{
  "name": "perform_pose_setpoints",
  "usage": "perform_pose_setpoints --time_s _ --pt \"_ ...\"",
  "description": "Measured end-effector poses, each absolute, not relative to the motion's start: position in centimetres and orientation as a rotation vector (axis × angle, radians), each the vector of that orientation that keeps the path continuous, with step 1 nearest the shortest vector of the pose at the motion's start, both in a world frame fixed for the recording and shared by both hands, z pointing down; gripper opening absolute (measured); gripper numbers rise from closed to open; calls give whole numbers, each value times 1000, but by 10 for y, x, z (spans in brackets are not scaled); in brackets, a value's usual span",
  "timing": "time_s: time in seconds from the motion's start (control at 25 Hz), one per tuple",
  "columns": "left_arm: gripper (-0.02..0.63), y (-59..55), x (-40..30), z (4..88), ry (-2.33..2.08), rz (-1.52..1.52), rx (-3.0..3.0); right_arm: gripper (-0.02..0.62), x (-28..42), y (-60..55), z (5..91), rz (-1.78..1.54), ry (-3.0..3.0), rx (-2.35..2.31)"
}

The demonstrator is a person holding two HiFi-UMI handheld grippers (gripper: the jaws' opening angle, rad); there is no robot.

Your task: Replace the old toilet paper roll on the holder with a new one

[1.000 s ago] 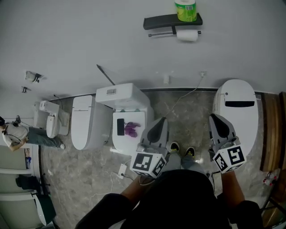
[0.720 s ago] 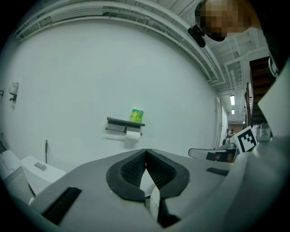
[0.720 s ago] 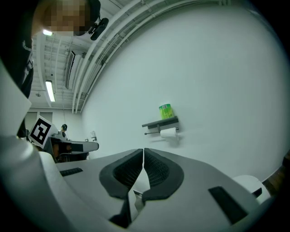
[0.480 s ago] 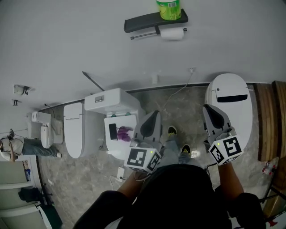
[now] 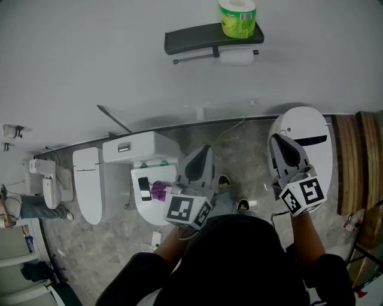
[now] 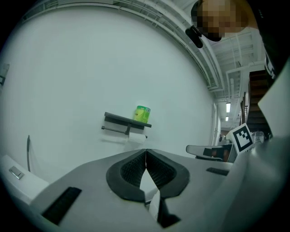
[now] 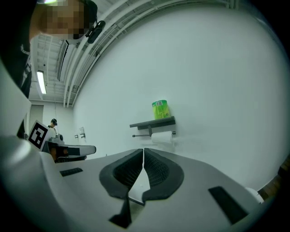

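Observation:
A dark wall shelf [image 5: 197, 37] carries a wrapped green new roll [image 5: 237, 17] on top. Under it, a white old roll [image 5: 237, 56] hangs on the holder bar [image 5: 194, 58]. The same shelf [image 6: 122, 118], new roll [image 6: 142, 113] and old roll [image 6: 136, 134] appear small and far off in the left gripper view, and again as shelf [image 7: 152, 122], new roll [image 7: 160, 109] and old roll [image 7: 162, 137] in the right gripper view. My left gripper [image 5: 204, 152] and right gripper [image 5: 276, 141] are both shut and empty, held low, well short of the wall.
A white toilet [image 5: 152, 170] with a phone and a purple item on its lid stands at my left. A second white toilet [image 5: 302, 140] stands under my right gripper. A cable [image 5: 230, 129] runs down the wall to the floor. A wooden strip [image 5: 359, 161] is at the right.
The view has shifted: the toilets and floor slid left and the shelf sits a little nearer. Both grippers stay shut and have travelled along with me.

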State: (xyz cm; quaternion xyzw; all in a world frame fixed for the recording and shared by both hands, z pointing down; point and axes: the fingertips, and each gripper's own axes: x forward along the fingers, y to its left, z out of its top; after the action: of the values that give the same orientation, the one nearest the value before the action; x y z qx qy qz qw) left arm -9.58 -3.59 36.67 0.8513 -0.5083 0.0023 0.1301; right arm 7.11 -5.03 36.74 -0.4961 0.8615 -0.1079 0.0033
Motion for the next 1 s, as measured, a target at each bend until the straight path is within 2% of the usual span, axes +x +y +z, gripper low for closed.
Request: perform_pose_setpoints --time_s 0.56,1.0 --pt "23 -126 -133 373 -1434 -33 2476 21 60 -134 355 -188 2750 -1674" --pt "23 -157 -127 369 -1432 -62 2478 21 58 -166 341 -92 2786 -1683"
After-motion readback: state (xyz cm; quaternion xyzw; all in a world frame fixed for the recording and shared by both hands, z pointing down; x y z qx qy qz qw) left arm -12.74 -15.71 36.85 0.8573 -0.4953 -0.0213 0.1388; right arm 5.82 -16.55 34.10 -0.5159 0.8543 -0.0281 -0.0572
